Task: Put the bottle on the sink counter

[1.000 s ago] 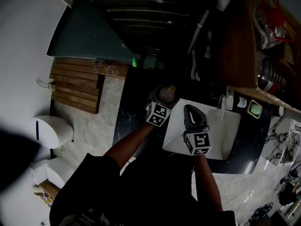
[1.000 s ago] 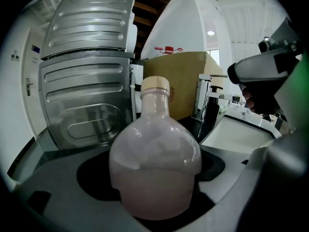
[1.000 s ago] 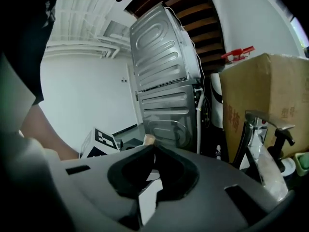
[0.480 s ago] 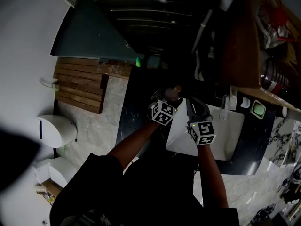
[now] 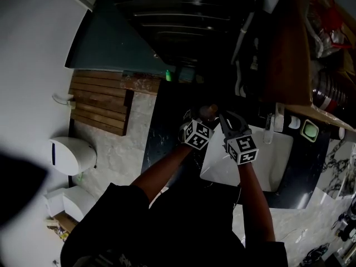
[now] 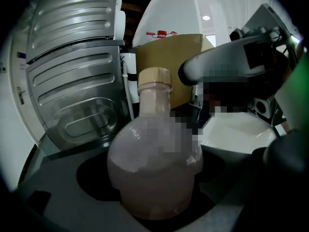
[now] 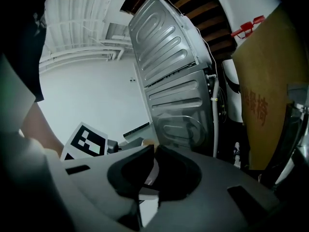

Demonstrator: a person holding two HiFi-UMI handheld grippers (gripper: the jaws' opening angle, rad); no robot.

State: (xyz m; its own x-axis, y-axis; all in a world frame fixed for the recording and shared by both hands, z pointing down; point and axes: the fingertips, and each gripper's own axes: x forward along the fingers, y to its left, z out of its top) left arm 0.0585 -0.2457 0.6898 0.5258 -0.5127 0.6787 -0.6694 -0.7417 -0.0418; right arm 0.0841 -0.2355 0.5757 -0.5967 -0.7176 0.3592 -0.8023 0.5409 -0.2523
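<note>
- Looking down in the head view: shows the left gripper clamped on the bottle over the dark counter, by the far left corner of the white sink, with the right gripper just beside the bottle.
- Left gripper view: shows jaws closed on the round pinkish body, bottle upright, tan cap on top, before a ribbed metal panel and a cardboard box.
- Right gripper view: shows jaws pressed together, nothing between them.
</note>
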